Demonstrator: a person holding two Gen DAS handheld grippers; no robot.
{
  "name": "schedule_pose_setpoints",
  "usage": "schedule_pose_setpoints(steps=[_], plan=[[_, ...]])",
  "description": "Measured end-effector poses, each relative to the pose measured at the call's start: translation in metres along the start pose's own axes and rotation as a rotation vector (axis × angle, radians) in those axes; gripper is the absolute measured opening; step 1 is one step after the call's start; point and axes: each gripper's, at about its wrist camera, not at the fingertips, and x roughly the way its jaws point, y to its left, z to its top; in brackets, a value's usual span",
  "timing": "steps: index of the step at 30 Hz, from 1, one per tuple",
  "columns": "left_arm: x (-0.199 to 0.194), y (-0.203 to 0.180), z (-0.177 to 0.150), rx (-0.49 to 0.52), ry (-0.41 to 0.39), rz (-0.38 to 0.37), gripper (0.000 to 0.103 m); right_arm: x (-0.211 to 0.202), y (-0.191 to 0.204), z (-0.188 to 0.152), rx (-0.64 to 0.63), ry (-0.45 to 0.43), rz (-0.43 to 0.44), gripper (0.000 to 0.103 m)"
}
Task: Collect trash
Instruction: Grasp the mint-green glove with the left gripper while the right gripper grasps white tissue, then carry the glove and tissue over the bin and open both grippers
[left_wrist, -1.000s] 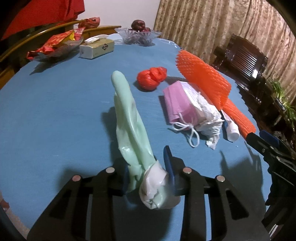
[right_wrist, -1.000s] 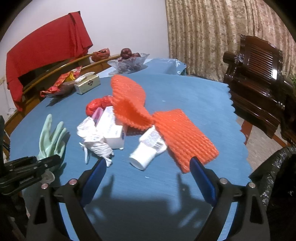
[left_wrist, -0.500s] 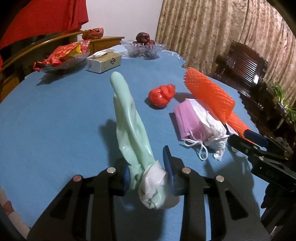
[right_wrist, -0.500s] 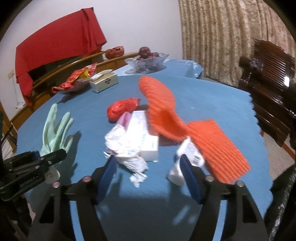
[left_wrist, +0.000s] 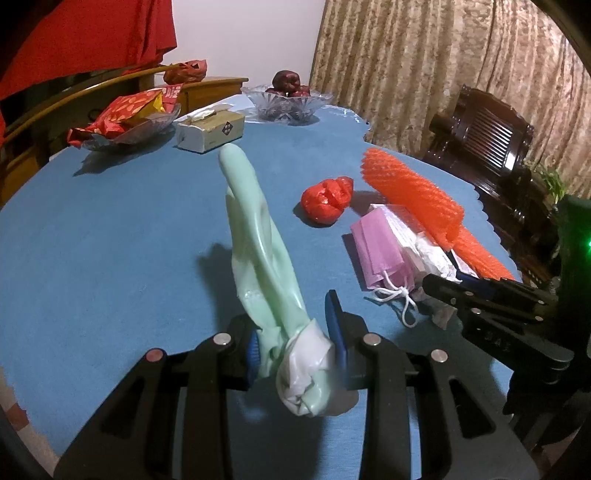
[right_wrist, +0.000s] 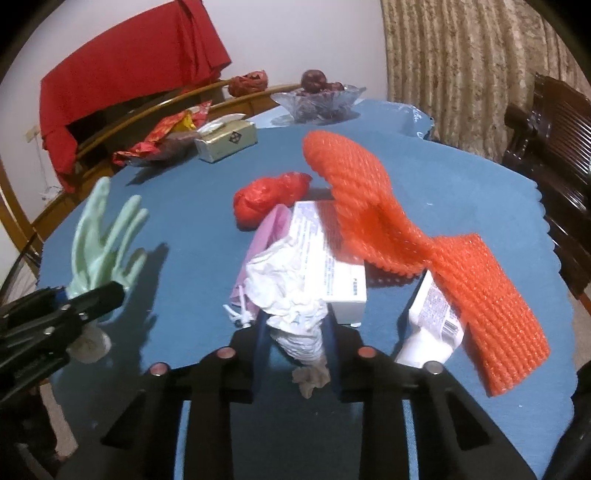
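On the blue table (left_wrist: 110, 229), 2 tools (left_wrist: 295, 347) (right_wrist: 295, 343) pinch glove (left_wrist: 258, 251) and tissue (right_wrist: 291, 291).

Left gripper (left_wrist: 297, 349) and right gripper (right_wrist: 295, 334) both clamped narrow.

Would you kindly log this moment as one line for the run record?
left gripper: shut on green glove | right gripper: shut on crumpled tissue | blue table
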Motion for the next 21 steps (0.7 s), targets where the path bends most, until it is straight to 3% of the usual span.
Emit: schedule_pose_setpoints(steps=[10,21], plan=[[-0.019,-0.025,0.008,0.045,-0.034,-0.037,0.03,-0.059,-0.012,0.003,0.052,-0.088,0.002,0.026],[-0.051,-0.089,0.02,0.122,-0.081,-0.145,0.03,-0.145,-0.043,-0.001,0.087,-0.198,-0.111,0.026]])
